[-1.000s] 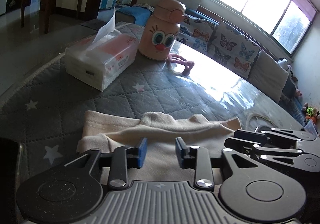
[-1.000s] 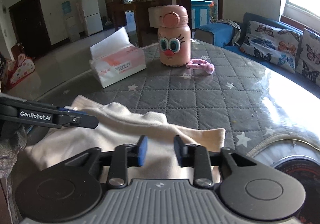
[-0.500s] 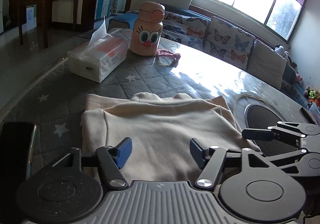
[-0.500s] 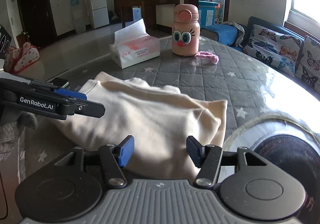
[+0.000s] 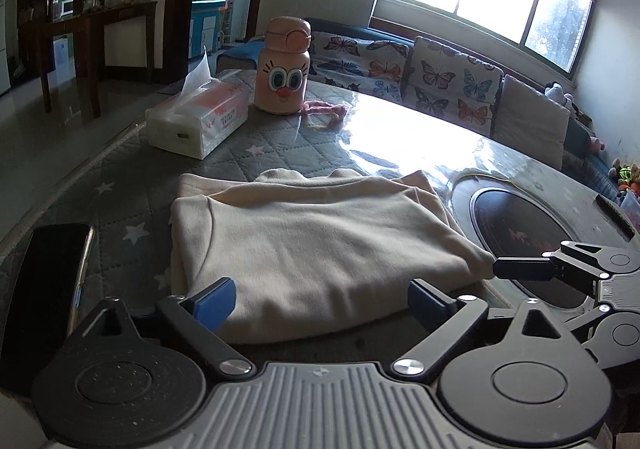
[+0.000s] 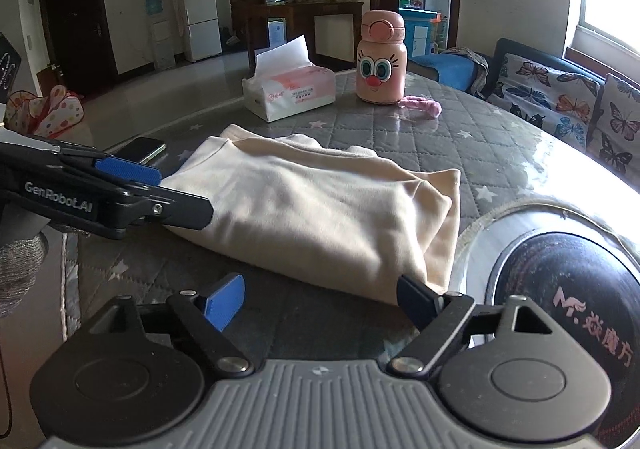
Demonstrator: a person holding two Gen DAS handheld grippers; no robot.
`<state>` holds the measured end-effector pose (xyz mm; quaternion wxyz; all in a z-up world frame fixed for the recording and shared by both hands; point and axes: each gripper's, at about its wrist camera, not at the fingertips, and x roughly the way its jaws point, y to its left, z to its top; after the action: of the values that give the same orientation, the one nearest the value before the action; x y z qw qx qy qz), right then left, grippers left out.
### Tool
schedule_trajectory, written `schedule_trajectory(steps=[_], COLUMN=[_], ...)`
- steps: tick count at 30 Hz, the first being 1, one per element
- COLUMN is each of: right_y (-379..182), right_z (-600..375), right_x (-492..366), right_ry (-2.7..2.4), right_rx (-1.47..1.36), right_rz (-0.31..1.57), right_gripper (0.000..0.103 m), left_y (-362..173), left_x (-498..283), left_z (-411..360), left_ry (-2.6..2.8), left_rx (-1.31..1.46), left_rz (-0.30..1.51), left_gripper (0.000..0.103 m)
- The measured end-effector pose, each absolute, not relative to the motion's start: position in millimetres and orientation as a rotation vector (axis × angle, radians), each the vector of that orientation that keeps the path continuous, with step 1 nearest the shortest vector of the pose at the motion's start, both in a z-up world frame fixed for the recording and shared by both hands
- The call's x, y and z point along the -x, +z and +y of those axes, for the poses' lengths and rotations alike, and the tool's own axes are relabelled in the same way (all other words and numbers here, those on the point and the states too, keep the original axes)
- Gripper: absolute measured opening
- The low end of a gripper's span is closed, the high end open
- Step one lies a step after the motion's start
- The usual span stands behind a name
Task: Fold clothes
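Note:
A cream garment (image 5: 316,245) lies folded into a flat rectangle on the grey quilted star-pattern table cover (image 5: 280,145); it also shows in the right wrist view (image 6: 320,209). My left gripper (image 5: 320,301) is open and empty, just short of the garment's near edge. My right gripper (image 6: 320,305) is open and empty at the garment's near right corner. The left gripper also shows in the right wrist view (image 6: 132,189), at the garment's left edge. The right gripper shows in the left wrist view (image 5: 560,273), at the garment's right corner.
A black phone (image 5: 44,281) lies left of the garment. A tissue box (image 5: 196,117), a pink cartoon bottle (image 5: 284,69) and a pink hair tie (image 5: 324,109) stand at the far side. A round black cooktop (image 5: 524,233) is set in the table at the right. A butterfly-cushion sofa (image 5: 440,77) stands behind.
Both grippers were shut on the garment's edge a second ago. They have opened, let go and pulled back. The garment now lies folded flat.

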<state>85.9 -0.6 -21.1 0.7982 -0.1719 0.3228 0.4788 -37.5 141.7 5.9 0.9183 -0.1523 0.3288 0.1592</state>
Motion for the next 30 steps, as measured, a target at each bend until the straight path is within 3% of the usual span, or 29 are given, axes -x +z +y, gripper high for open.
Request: schedule_trajectory(steps=[7,13,30], right_y=[-22.7,-21.1,-22.0], right_z=[-7.3,-10.7,-25.2], right_x=[-77.3,-68.0,-61.5], right_ry=[1.017,0.996,0.939], right_rx=[0.368,0.387,0.376], right_rz=[0.685,0.658,0.657], right_gripper=[0.092,0.103,0.103], left_y=[8.5,9.5,12.4], left_x=[50.8,57.7,68.5], left_z=[133.3,126.2,111.3], left_ry=[0.339,0.342,0.362], left_rx=[0.291,0.279,0.255], left_rz=[0.654,0.642,0.632], left_gripper=[0.103,0.103,0.103])
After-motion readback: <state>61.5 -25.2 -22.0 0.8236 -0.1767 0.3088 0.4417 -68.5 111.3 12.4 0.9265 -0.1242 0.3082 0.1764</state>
